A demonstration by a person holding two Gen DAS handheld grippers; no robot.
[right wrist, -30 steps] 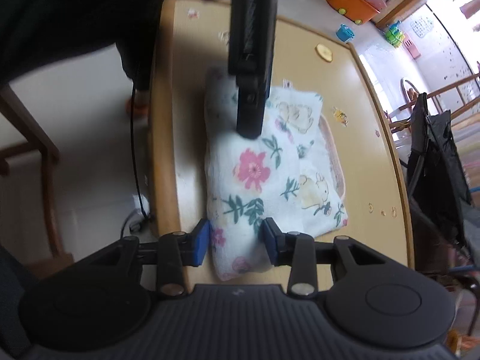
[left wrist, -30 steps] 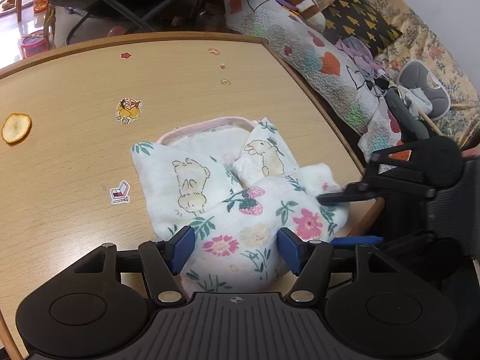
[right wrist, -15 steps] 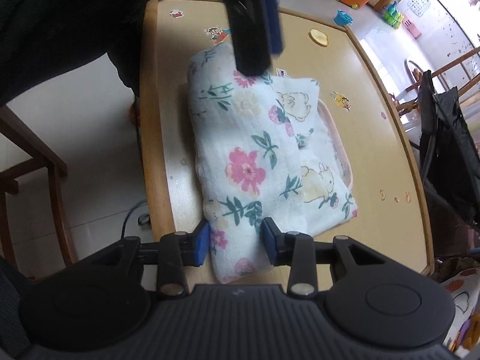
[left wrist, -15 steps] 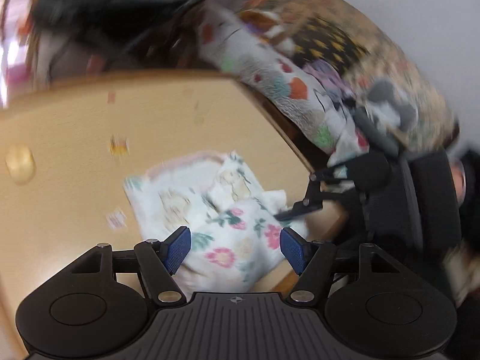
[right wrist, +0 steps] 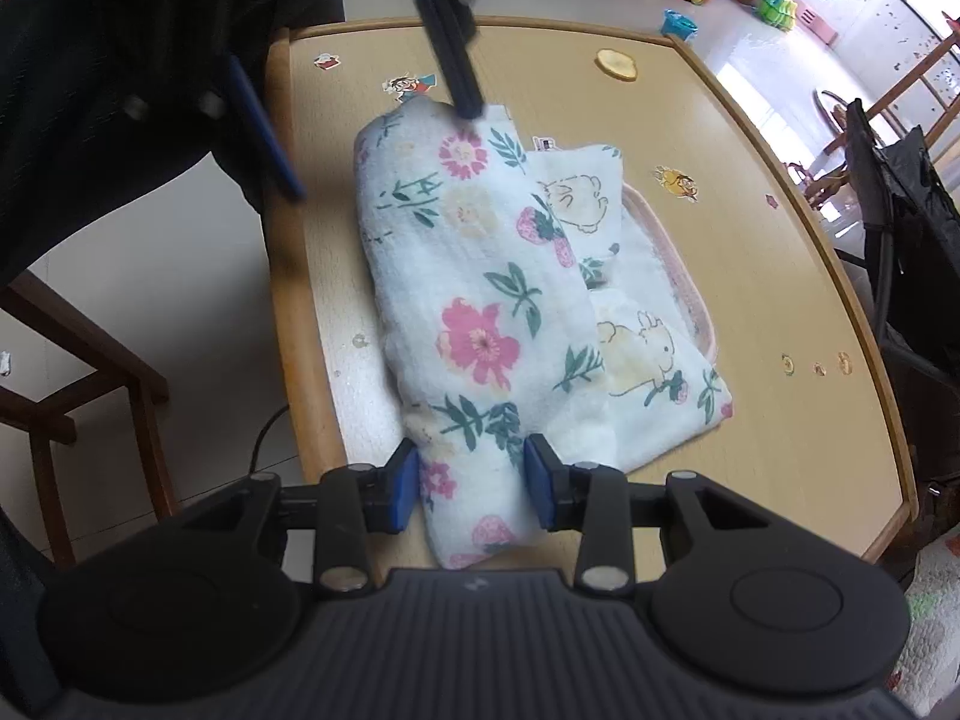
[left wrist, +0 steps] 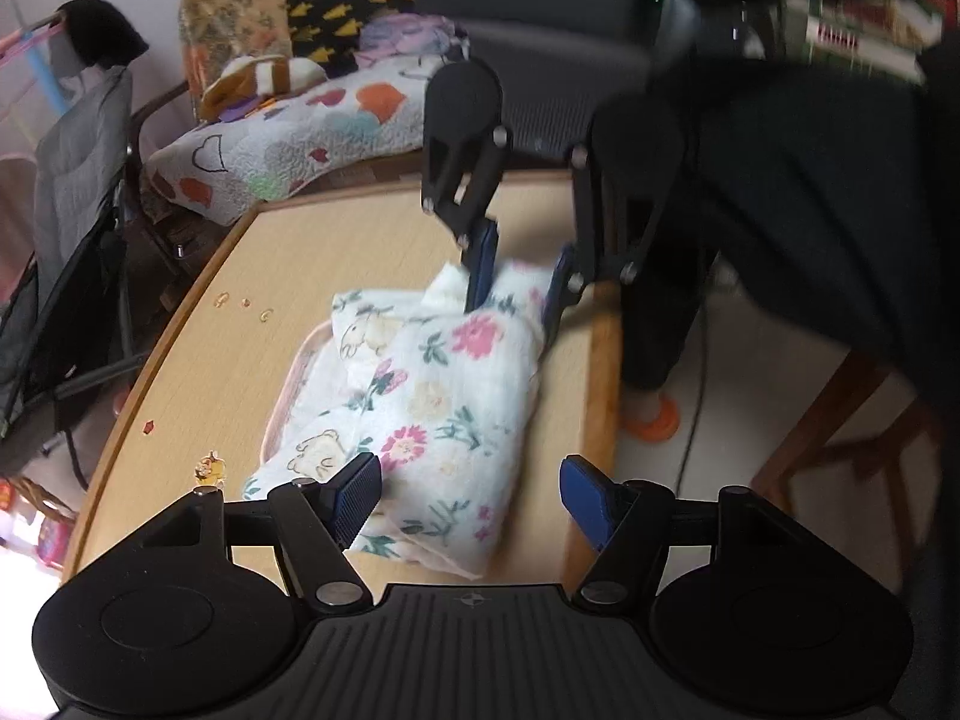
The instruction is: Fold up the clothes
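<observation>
A white flower-and-rabbit printed garment (right wrist: 498, 294) lies folded in a long roll on the wooden table (right wrist: 750, 228); it also shows in the left wrist view (left wrist: 438, 390). My right gripper (right wrist: 471, 480) straddles the near end of the roll, its blue pads touching the cloth on both sides; it shows in the left wrist view (left wrist: 519, 276) at the far end. My left gripper (left wrist: 471, 495) is open wide at the opposite end of the roll, and its fingers (right wrist: 456, 72) hang over that end in the right wrist view.
Stickers (right wrist: 678, 183) and a round wooden slice (right wrist: 616, 64) lie on the table. A quilt-covered sofa (left wrist: 288, 132) and a dark folding chair (left wrist: 66, 240) stand beyond the table. A wooden chair (right wrist: 78, 372) and the person's legs (left wrist: 810, 210) are beside the table edge.
My left gripper has swung round from the side of the garment to its end, facing the right gripper, and is open wider. The right gripper has stayed at its end of the roll.
</observation>
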